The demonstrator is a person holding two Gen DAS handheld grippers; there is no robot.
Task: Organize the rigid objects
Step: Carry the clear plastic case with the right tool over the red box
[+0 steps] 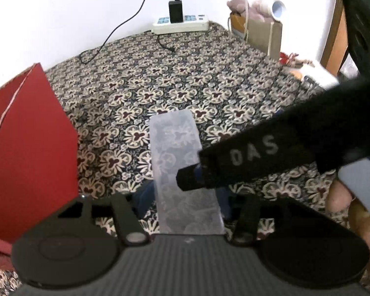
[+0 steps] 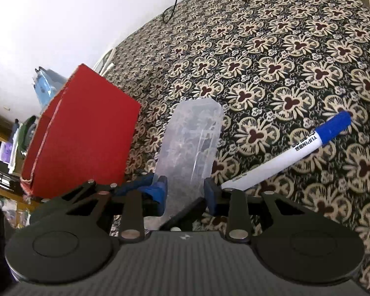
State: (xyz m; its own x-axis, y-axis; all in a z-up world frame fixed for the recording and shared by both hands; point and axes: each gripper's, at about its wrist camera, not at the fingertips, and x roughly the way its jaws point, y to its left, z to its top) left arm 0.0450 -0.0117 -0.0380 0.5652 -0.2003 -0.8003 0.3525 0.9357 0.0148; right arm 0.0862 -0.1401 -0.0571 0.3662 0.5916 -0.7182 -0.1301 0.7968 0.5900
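In the left wrist view my left gripper [image 1: 185,204] is shut on a flat clear plastic case [image 1: 182,172] that sticks out forward over the patterned cloth. My right gripper [image 1: 192,180] comes in from the right as a black arm marked "DAS", its tip against the case. In the right wrist view my right gripper [image 2: 185,192] is shut on the same clear plastic case [image 2: 192,145], held between its blue pads [image 2: 211,192]. A white marker with a blue cap [image 2: 291,150] lies on the cloth to the right. A red box [image 2: 83,133] stands at the left; it also shows in the left wrist view [image 1: 29,148].
A white power strip [image 1: 180,26] with a black charger and cable lies at the far edge by the wall. A cardboard box [image 1: 259,32] with soft things stands at the far right. Patterned cloth [image 2: 283,49] covers the surface.
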